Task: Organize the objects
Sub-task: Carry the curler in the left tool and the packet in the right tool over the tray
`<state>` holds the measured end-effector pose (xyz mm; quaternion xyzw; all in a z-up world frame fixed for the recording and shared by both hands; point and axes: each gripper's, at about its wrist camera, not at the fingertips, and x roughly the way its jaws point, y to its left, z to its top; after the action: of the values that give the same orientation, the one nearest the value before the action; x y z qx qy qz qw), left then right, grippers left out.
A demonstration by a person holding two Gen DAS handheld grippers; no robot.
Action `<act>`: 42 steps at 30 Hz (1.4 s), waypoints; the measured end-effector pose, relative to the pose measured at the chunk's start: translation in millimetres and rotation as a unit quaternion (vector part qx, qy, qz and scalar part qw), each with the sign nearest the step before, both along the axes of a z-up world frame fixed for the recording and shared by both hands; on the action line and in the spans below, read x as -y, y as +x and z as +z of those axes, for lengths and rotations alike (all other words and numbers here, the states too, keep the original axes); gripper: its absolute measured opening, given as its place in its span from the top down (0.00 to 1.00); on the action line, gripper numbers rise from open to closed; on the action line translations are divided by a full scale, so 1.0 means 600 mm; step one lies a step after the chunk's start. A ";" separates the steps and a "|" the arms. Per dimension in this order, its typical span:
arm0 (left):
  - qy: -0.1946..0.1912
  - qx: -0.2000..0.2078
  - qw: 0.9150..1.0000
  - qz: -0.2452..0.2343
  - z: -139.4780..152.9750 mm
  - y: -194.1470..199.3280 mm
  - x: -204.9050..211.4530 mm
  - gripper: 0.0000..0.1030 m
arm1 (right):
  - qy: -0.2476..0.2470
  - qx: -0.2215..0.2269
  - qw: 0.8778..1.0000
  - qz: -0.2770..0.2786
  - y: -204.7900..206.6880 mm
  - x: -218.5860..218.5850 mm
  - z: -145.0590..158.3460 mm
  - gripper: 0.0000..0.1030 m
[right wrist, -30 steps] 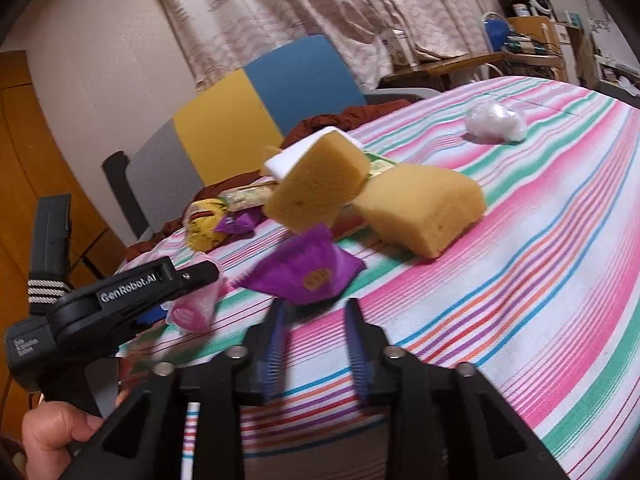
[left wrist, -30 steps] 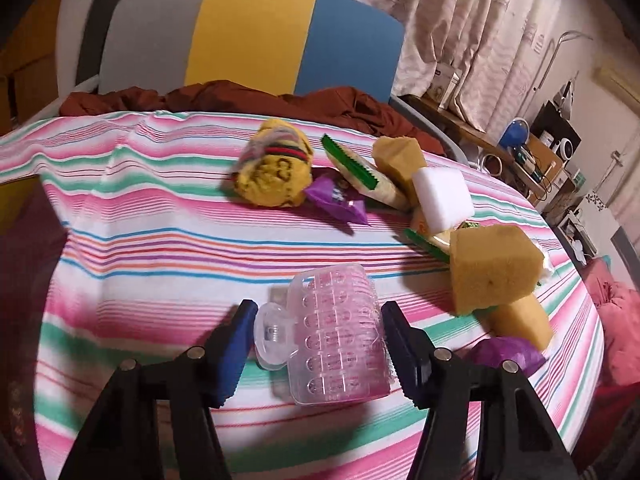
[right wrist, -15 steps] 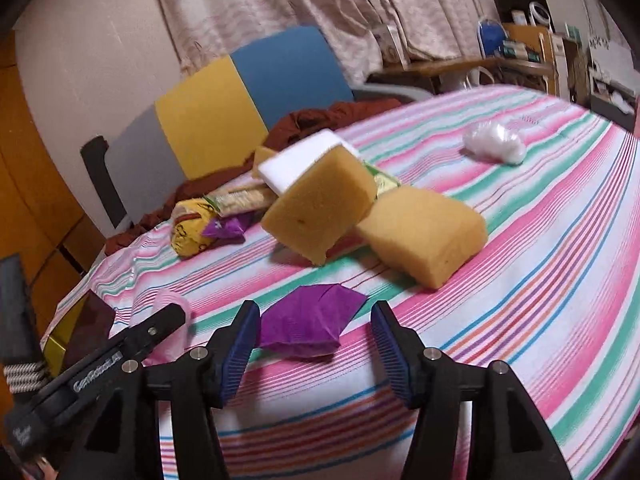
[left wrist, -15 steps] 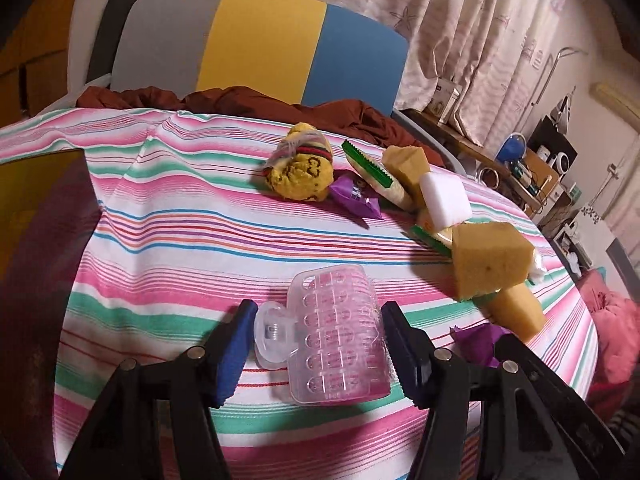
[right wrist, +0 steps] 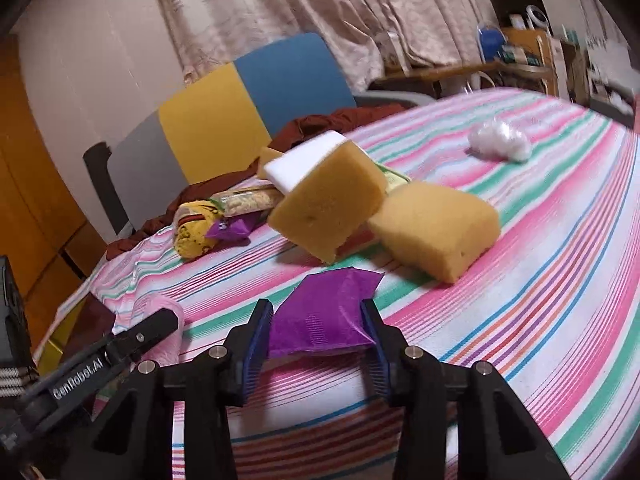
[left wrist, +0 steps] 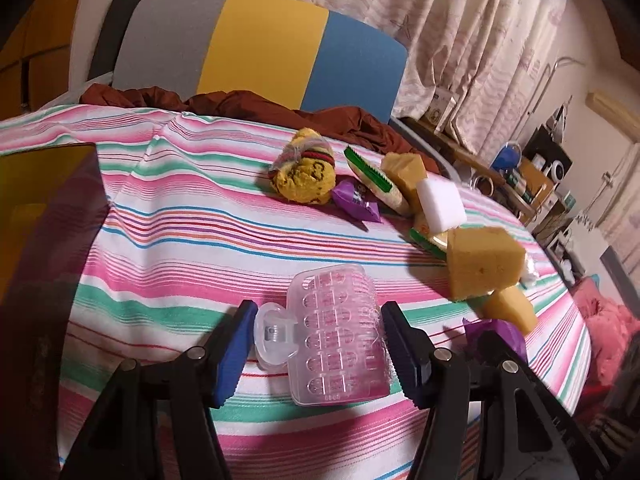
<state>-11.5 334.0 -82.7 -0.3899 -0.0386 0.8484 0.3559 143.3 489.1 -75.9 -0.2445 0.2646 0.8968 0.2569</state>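
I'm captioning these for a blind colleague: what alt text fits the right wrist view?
The right claw has just been closing and pinches a purple wrapper over a striped tablecloth. Behind lie two yellow sponges, a white foam block and snack packets.

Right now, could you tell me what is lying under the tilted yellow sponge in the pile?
The tilted yellow sponge leans on a white foam block and a green-edged packet. Whatever else lies beneath it is covered.
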 end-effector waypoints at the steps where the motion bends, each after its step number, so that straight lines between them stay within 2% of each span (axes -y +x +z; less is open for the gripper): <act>1: 0.008 0.003 1.000 0.003 0.002 0.000 0.007 0.38 | 0.014 0.003 1.000 0.006 -0.003 0.008 0.003 0.57; 6: 0.024 0.016 1.000 0.012 0.009 0.006 0.037 0.38 | 0.036 0.010 0.999 0.017 -0.013 0.021 0.006 0.57; 11: 0.044 0.016 0.999 -0.003 0.022 0.034 0.058 0.38 | 0.032 0.011 0.999 0.014 -0.012 0.017 0.004 0.57; 17: 0.062 0.017 0.998 -0.010 0.047 0.058 0.088 0.38 | 0.057 0.014 0.998 0.021 -0.013 0.033 0.008 0.57; 24: 0.069 -0.013 0.997 -0.008 0.091 0.078 0.151 0.38 | 0.075 0.022 0.997 0.030 -0.009 0.057 0.015 0.57; 27: 0.071 -0.020 0.997 0.006 0.105 0.075 0.189 0.38 | 0.056 0.009 0.997 0.045 -0.005 0.076 0.024 0.57; 31: 0.067 -0.018 0.997 0.036 0.113 0.060 0.247 0.38 | 0.045 -0.021 0.995 0.087 -0.012 0.121 0.059 0.57; 35: 0.055 -0.005 0.996 0.075 0.110 0.033 0.307 0.38 | 0.043 -0.053 0.987 0.143 -0.025 0.176 0.099 0.57; 42: 0.009 0.027 0.992 0.127 0.087 -0.034 0.387 0.38 | 0.035 -0.072 0.963 0.257 -0.059 0.295 0.139 0.57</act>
<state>-31.7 101.6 -30.4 -0.4013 -0.1051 0.8755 0.2478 107.9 312.3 7.4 -0.2303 0.1792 0.9565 0.0066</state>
